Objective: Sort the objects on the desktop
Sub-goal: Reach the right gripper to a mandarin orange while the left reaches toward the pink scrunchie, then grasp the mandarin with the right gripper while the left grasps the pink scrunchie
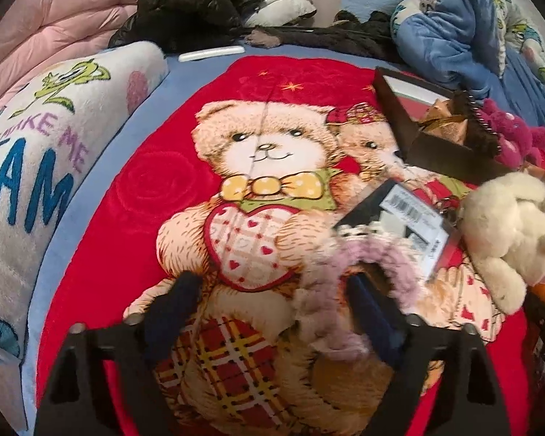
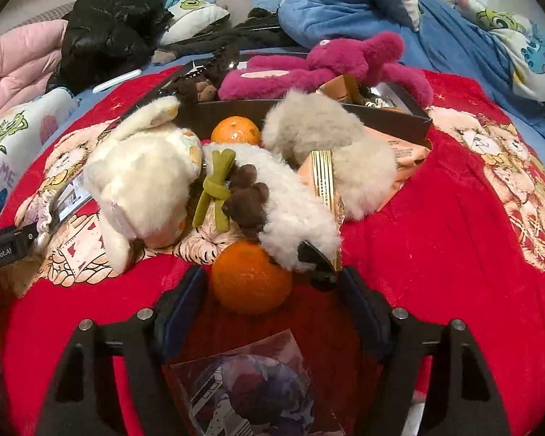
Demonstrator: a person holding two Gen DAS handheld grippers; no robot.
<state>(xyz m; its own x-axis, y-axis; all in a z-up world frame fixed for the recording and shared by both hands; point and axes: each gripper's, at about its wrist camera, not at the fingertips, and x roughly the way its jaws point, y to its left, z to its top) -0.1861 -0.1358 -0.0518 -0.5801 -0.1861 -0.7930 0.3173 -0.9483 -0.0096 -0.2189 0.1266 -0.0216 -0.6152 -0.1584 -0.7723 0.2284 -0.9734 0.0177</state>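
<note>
left wrist view: left gripper [image 1: 272,298] angled down over the red bear blanket [image 1: 156,181]; jaws spread.
scrunchie: fuzzy pink scrunchie [image 1: 348,283] looped round the right finger [image 1: 370,312], nothing pressing it from the other side; hooked rather than pinched, I'd say. Left finger [image 1: 174,312] well apart from it.
neighbours: barcoded card [image 1: 403,218] just behind the scrunchie, cream plush [image 1: 505,232] to its right, dark box [image 1: 450,138] beyond.
right wrist view: right gripper [image 2: 272,290] straddling the near orange [image 2: 250,276]; jaws part-way in.
orange: sits between the fingers, closer to the left one [image 2: 185,290]; gap visible at the right finger [image 2: 363,301], so not clamped yet.
crowding: white fluffy toy [image 2: 287,214] and a black clip [image 2: 316,258] overlap the orange's far-right edge; likely snag on closing.
sorting target: box [image 2: 381,118] already holds the magenta plush [image 2: 327,65]; second orange [image 2: 235,130] just in front of it.
</note>
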